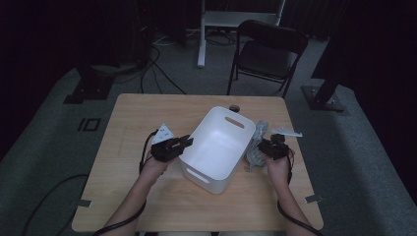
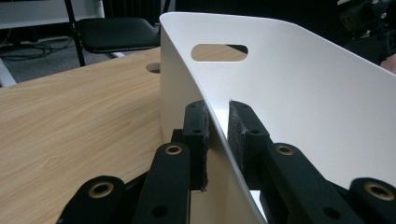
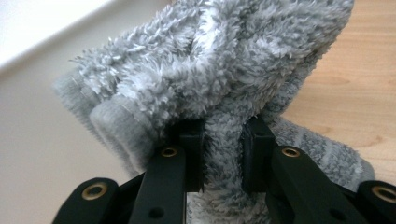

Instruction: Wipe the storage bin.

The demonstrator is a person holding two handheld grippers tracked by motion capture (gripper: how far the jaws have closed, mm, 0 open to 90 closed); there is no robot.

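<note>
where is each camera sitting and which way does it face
High view: above the person's side, facing forward and down on the wooden table; both forearms show.
Left gripper view: rides the left gripper, looking along its jaws clamped on the white plastic bin wall.
Right gripper view: rides the right gripper, jaws pinching the fluffy grey sock.
All three share the bin.
</note>
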